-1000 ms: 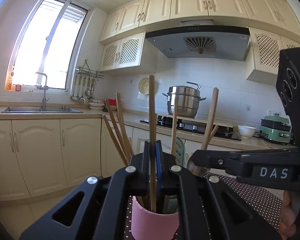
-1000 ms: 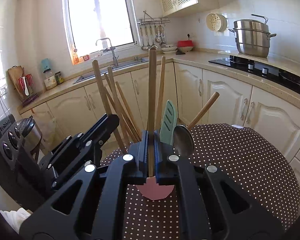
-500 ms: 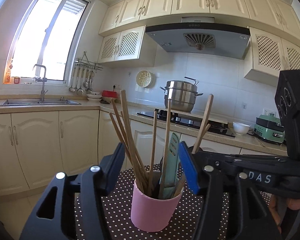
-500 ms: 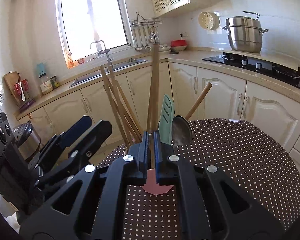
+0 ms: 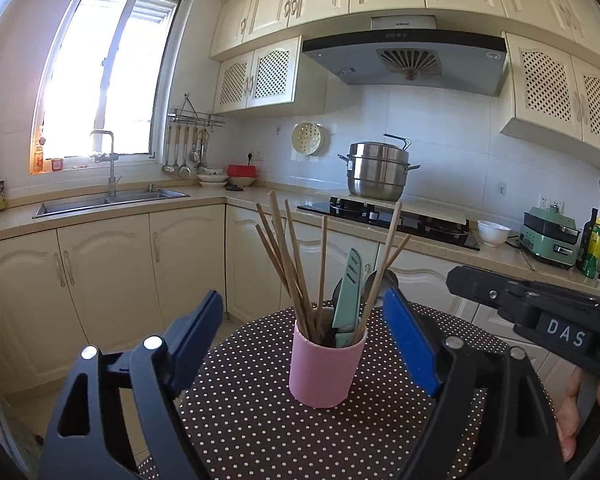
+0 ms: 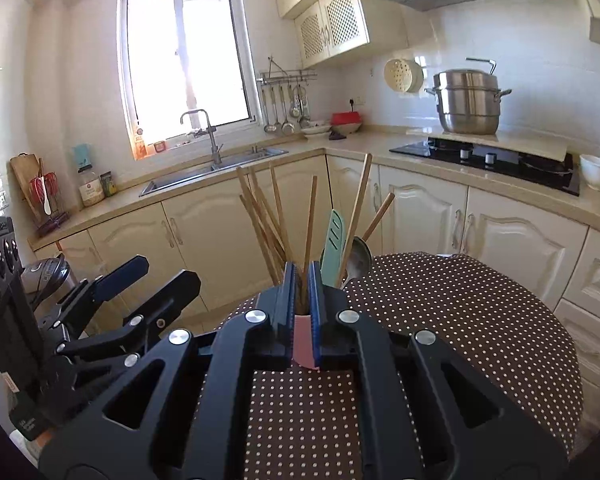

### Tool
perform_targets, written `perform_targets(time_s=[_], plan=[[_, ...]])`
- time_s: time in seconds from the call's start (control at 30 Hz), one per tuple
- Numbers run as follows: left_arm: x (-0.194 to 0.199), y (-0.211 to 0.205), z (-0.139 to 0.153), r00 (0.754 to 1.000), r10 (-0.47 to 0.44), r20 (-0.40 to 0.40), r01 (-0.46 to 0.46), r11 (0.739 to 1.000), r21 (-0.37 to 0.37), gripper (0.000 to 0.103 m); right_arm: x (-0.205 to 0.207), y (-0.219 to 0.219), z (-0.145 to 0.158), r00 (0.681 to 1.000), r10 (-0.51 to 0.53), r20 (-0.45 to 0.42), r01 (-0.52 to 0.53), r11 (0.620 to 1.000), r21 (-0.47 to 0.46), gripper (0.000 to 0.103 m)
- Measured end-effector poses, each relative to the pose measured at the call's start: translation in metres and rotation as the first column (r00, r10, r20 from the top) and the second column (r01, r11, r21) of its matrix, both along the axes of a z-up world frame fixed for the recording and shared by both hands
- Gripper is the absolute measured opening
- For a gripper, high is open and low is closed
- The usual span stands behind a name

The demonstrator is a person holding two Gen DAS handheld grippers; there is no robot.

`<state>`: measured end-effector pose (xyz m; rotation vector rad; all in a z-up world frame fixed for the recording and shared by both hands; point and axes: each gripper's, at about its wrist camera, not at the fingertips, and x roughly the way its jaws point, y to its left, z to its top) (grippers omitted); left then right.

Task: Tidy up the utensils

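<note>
A pink cup point(image 5: 323, 368) stands on the brown dotted tablecloth point(image 5: 252, 420). It holds several wooden chopsticks point(image 5: 288, 256), a green spatula point(image 5: 349, 288) and a metal spoon point(image 6: 358, 258). My left gripper point(image 5: 302, 296) hangs back from the cup; its jaws are opening and its blue pads point(image 5: 408, 344) touch nothing. The right gripper point(image 6: 302, 276) is shut to a narrow slit just short of the cup point(image 6: 302, 340), with nothing pinched. From the left wrist, the right gripper point(image 5: 456, 280) shows at the right with a bare tip. The left gripper point(image 6: 170, 270) shows at the left of the right wrist view.
Cream cabinets and a counter run behind the round table point(image 6: 480, 320). On the counter are a sink point(image 5: 112, 200), a hob with a steel pot point(image 5: 378, 170), a white bowl point(image 5: 493, 232) and a green appliance point(image 5: 550, 236). A hand point(image 5: 568, 412) holds the right gripper.
The left jaws went from shut on a chopstick to wide open, and that chopstick now stands in the cup. Both grippers drew back from the cup; the right one's chopstick stays in it.
</note>
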<state>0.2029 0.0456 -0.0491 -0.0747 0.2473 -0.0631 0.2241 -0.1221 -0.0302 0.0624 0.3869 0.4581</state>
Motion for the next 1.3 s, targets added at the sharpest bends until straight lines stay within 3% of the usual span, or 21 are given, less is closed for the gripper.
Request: perform_targets(time_s=[0.13, 0.2, 0.27, 0.33, 0.73, 1.3], plan=[[-0.033, -0.005, 0.015, 1.000, 0.012, 0.011, -0.012, 1.000, 0.025, 0.087, -0.041, 0.000, 0.008, 0.998, -0.018, 0.068, 0.020, 1.000, -0.021, 0.008], [-0.052, -0.007, 0.022, 0.999, 0.028, 0.023, -0.029, 0.999, 0.041, 0.090, -0.062, -0.001, 0.010, 0.995, -0.030, 0.099, 0.033, 0.999, -0.027, 0.014], [-0.072, -0.009, 0.027, 0.999, 0.043, 0.034, -0.044, 0.998, 0.052, 0.092, -0.083, -0.002, 0.012, 0.991, -0.042, 0.130, 0.046, 0.999, -0.029, 0.040], [-0.087, -0.009, 0.032, 0.997, 0.068, 0.044, -0.071, 0.996, 0.056, 0.092, -0.103, -0.005, 0.014, 0.985, -0.055, 0.162, 0.060, 0.998, -0.024, 0.050], [-0.175, -0.016, 0.049, 0.990, 0.081, 0.116, -0.086, 0.995, 0.046, 0.094, -0.183, -0.010, 0.020, 0.961, -0.086, 0.264, 0.105, 0.993, -0.058, 0.060], [-0.225, -0.021, 0.060, 0.970, 0.107, 0.216, -0.122, 0.991, 0.059, 0.094, -0.227, -0.014, 0.022, 0.932, -0.112, 0.345, 0.147, 0.986, -0.077, 0.068]])
